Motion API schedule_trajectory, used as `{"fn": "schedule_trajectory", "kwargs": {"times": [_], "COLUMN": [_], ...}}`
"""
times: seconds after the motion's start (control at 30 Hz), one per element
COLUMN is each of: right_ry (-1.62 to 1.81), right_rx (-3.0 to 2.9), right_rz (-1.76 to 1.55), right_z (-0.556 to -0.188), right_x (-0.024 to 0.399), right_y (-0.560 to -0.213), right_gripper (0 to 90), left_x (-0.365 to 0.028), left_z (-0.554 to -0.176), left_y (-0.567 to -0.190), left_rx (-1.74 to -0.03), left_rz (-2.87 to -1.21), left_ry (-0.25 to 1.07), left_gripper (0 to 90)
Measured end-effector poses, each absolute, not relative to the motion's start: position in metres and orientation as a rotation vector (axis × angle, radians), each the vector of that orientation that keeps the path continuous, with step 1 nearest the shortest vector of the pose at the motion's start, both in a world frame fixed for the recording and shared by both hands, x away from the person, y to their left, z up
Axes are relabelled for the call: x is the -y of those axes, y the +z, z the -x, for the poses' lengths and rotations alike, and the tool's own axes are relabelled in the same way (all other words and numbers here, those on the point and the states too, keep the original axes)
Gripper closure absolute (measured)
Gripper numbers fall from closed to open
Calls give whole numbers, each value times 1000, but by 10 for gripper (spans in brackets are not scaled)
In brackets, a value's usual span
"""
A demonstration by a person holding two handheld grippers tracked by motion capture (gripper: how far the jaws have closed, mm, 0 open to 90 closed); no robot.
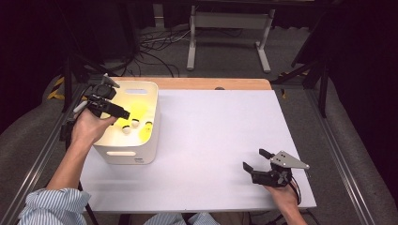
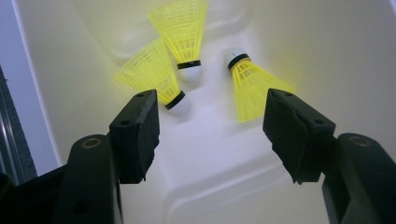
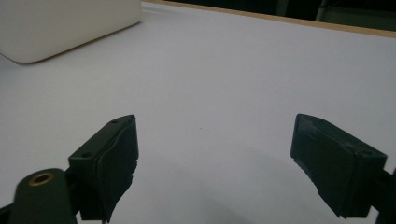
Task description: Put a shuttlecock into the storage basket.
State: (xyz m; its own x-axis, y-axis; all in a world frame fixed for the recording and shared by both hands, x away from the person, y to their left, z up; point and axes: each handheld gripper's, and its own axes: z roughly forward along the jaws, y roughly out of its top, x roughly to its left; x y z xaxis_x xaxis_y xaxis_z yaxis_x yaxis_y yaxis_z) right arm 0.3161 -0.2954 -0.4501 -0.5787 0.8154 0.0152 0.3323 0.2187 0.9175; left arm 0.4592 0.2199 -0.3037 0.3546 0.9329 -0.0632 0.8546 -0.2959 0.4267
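Three yellow shuttlecocks lie on the floor of a white bin (image 1: pixel 151 123): one (image 2: pixel 152 77) at left, one (image 2: pixel 183 32) in the middle, one (image 2: pixel 250 84) at right, all with white cork tips. My left gripper (image 2: pixel 211 126) hangs over the bin's left side (image 1: pixel 123 114), pointing down into it, open with nothing between its jaws. My right gripper (image 1: pixel 256 159) rests low over the white table near the front right, open and empty (image 3: pixel 215 158). The bin's corner (image 3: pixel 65 28) lies far off in the right gripper view.
The white tabletop (image 1: pixel 216 136) has a wooden far edge (image 1: pixel 211 83). Behind it stand a white table frame (image 1: pixel 230 33) and floor cables (image 1: pixel 155 51). A striped sleeve (image 1: pixel 51 206) enters at the bottom left.
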Motion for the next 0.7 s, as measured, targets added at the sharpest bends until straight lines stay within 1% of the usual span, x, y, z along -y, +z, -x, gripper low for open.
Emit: {"fn": "schedule_trajectory", "kwargs": {"times": [0.7], "right_ry": [1335], "right_rx": [-2021], "right_rz": [-1056], "right_z": [-316], "right_x": [295], "right_y": [-450], "right_gripper": [154], "left_x": [-237], "left_z": [-453], "left_y": [-296], "left_rx": [-1590], "left_rz": [-2205], "left_ry": [297], "left_gripper": [378]}}
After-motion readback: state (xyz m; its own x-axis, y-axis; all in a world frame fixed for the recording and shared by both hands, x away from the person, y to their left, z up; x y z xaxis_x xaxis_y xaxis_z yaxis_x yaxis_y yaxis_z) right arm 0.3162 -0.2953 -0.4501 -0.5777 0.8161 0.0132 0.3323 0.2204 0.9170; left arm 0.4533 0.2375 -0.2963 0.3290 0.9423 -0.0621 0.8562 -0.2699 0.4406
